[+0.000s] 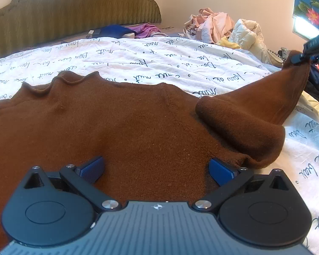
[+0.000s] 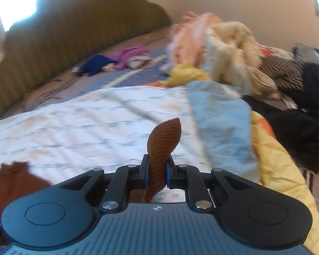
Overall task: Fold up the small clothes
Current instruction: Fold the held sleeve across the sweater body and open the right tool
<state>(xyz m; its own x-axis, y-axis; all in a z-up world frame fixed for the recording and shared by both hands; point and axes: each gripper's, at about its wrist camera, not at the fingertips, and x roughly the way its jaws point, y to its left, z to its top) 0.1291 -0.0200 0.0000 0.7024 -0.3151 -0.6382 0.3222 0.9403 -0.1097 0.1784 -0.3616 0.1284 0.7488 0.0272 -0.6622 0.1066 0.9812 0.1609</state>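
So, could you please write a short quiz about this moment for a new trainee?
1. True or false: the right gripper has its jaws shut on the sweater cuff.
2. The left gripper is: A) open over the brown sweater; B) shut on the collar; C) out of view.
3. Fill in: the sweater lies on a white sheet printed with ____.

Key: 1 true; 2 A; 3 handwriting.
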